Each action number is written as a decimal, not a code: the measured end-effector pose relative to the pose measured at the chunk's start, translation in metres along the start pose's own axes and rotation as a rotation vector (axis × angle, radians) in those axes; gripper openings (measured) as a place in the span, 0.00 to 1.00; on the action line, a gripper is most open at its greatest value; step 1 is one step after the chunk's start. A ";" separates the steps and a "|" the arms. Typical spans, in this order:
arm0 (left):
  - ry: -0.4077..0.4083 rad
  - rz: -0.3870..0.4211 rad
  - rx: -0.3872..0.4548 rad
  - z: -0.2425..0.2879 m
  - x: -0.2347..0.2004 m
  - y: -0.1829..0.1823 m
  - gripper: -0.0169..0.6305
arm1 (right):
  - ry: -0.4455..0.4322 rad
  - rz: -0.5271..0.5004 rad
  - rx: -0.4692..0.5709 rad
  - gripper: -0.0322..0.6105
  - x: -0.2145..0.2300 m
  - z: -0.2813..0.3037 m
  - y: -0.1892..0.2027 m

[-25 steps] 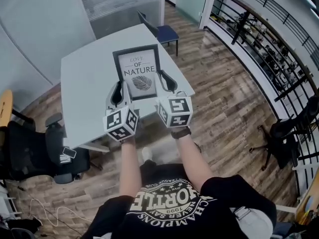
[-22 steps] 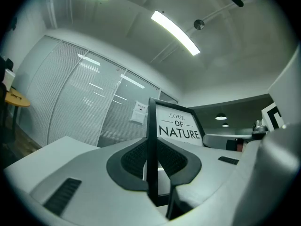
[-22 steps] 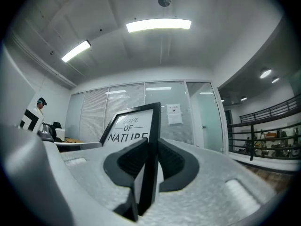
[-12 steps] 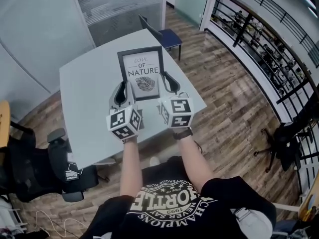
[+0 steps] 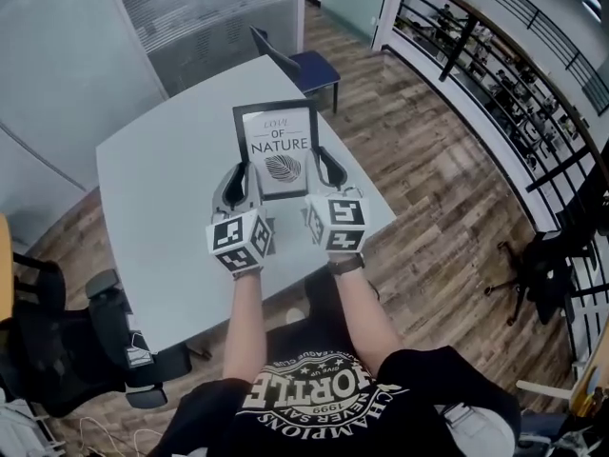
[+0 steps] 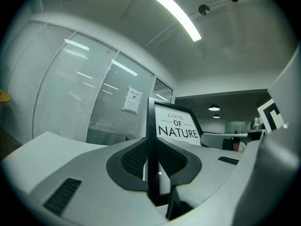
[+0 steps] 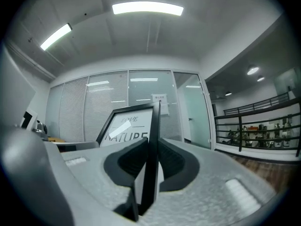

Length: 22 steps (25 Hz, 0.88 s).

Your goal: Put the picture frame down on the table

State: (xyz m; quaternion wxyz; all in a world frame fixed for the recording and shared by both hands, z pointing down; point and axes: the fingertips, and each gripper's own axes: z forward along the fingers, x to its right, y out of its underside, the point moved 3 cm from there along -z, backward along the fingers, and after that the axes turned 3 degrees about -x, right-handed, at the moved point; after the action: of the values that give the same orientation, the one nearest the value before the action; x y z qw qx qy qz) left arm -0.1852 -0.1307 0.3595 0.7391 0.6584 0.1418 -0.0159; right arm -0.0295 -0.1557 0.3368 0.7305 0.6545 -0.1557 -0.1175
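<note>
A black picture frame (image 5: 278, 148) with a white print reading "LOVE OF NATURE" is held in the air above the grey table (image 5: 162, 198), facing up at me. My left gripper (image 5: 240, 181) is shut on the frame's left edge (image 6: 151, 149). On the opposite side, my right gripper (image 5: 325, 167) is shut on its right edge (image 7: 151, 154). In both gripper views the thin black edge runs straight up between the dark pads. The frame's underside and any stand are hidden.
A blue chair (image 5: 306, 65) stands at the table's far corner. Black office chairs (image 5: 76, 350) sit at the left. A black railing (image 5: 495, 74) runs along the right over wooden flooring (image 5: 428, 208). Glass walls with blinds (image 5: 200, 8) lie behind the table.
I have stepped closer to the table. Both grippers have carried the frame forward, so it now hangs farther over the tabletop. The grip on both edges is unchanged.
</note>
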 end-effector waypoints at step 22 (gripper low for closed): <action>-0.020 -0.101 -0.280 0.232 -0.026 0.103 0.13 | 0.062 0.062 -0.286 0.15 0.130 0.202 0.106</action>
State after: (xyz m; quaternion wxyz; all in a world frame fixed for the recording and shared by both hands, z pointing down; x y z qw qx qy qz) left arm -0.1445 -0.3477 0.4867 0.8232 0.5408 0.1683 -0.0395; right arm 0.0096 -0.3780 0.4708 0.8240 0.5419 -0.1351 -0.0955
